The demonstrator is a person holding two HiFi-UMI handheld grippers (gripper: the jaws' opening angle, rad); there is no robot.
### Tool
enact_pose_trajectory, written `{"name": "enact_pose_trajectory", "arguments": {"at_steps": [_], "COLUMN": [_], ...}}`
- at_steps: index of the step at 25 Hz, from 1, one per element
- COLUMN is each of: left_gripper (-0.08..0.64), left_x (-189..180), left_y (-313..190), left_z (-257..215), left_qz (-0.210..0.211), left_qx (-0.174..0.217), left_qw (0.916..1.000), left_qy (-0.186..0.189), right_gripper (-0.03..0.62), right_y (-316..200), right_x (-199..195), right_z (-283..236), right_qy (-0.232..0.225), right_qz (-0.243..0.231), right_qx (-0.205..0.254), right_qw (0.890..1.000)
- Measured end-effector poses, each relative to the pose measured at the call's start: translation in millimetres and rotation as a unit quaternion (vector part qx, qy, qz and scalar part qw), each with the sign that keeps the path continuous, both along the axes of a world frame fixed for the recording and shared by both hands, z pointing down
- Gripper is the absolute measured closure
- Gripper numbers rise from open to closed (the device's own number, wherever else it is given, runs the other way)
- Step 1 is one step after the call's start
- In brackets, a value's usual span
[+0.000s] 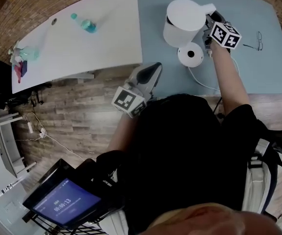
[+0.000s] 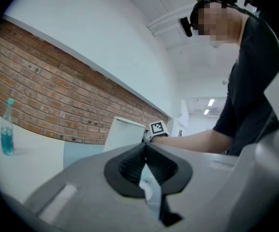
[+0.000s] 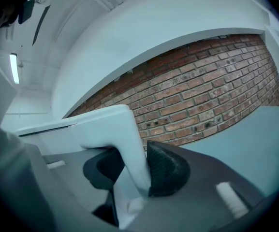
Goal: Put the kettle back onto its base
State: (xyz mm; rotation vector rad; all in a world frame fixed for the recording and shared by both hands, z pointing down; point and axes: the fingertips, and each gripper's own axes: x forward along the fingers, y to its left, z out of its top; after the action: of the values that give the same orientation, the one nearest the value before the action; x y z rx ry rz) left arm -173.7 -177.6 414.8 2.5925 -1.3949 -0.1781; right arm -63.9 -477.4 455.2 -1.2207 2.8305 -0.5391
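Observation:
The white kettle [image 1: 182,21] is over the grey-blue table [image 1: 258,72], just beyond its round white base [image 1: 190,54] and not seated on it. My right gripper [image 1: 210,26] is shut on the kettle's handle [image 3: 129,149]; in the right gripper view the black pads [image 3: 166,170] press the handle from both sides. My left gripper [image 1: 153,70] hovers at the table's near edge, left of the base. It is shut, its pads [image 2: 129,166] meeting with nothing between them. Past its jaws, the left gripper view shows the kettle [image 2: 122,134].
A cable [image 1: 204,82] runs from the base toward the near table edge. Glasses [image 1: 258,39] lie to the right of the kettle. On the adjoining white table [image 1: 82,48] stands a bottle of blue liquid [image 1: 84,23]. A lit screen [image 1: 67,202] sits low at the left.

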Motion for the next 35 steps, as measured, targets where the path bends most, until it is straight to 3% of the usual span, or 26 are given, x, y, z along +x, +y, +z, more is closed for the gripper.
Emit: {"name": "enact_pose_trajectory", "arguments": {"at_steps": [9,15,20,35], "left_gripper": [0.557,0.557,0.557,0.557], "left_x": [21.4,31.4,33.6,40.2], "left_y": [-20.8,-28.7,-33.7,-38.5], "left_z": [-4.7,-7.6,-7.2,-4.1], "left_qz": [0.052,0.073,0.087,0.092], "left_qx": [-0.015,-0.024,-0.018,-0.029], "left_qw": [0.9985,0.9968,0.9957,0.9949], "left_qy": [-0.009,0.022,0.023,0.032], "right_gripper": [0.463,0.463,0.463,0.462], "right_y": [11.9,27.3,35.8,55.0], "right_x": [48.6,71.0,81.8,102.5], "right_z": [16.4,22.8,32.9,69.8], "right_qy": [-0.006,0.0,-0.001,0.013], "right_qz": [0.034,0.044,0.053,0.069], "right_qx": [-0.012,-0.006,-0.014,-0.027], "right_qw": [0.999,0.999,0.998,0.997]}}
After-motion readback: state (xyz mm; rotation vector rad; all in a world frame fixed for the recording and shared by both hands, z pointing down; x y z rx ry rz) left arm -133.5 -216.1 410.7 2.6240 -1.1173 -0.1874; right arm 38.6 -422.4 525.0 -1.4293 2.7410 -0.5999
